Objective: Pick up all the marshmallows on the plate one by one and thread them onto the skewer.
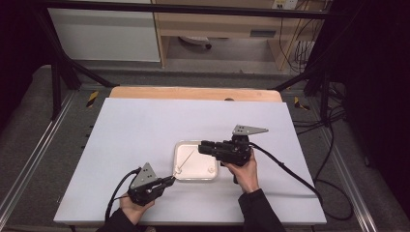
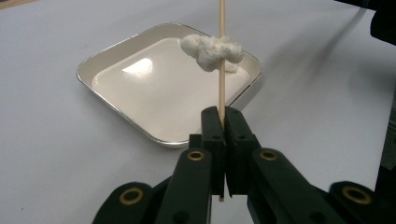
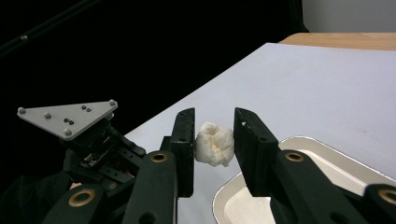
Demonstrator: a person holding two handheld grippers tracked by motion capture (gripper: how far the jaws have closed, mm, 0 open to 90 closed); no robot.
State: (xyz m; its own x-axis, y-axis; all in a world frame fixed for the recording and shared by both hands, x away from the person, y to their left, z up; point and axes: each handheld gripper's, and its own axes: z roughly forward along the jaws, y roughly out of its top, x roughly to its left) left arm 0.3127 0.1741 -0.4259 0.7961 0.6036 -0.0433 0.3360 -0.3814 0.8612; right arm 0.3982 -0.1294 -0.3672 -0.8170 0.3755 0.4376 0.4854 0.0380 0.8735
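The left claw [image 2: 221, 122] is clamped on the lower end of a thin wooden skewer [image 2: 222, 88], its two black jaws pressed flat together with the stick pinched in the seam. In the left gripper view the skewer runs straight up from the jaws and passes through a white cotton-like lump [image 2: 212, 51], which sits part way along the stick and hangs over the far corner of the tray [image 2: 112, 51]. In the high view this claw [image 1: 170, 180] lies just off the tray's near left corner, and the skewer [image 1: 186, 160] slants from it up over the tray's left half.

The right claw [image 3: 214, 140] has its jaws set apart, with a white lump [image 3: 215, 143] between them; the left jaw looks to touch it, while a narrow gap shows on the right side, so I cannot tell whether it is gripped. Below these jaws is the rim of the tray [image 3: 229, 196]. In the high view the right claw [image 1: 202, 147] hovers over the tray's far right part, pointing left.

The tray [image 1: 196, 177] is a shallow white square dish with a metal rim, resting on the white desk [image 1: 145, 125] a little right of its middle and towards the near edge.
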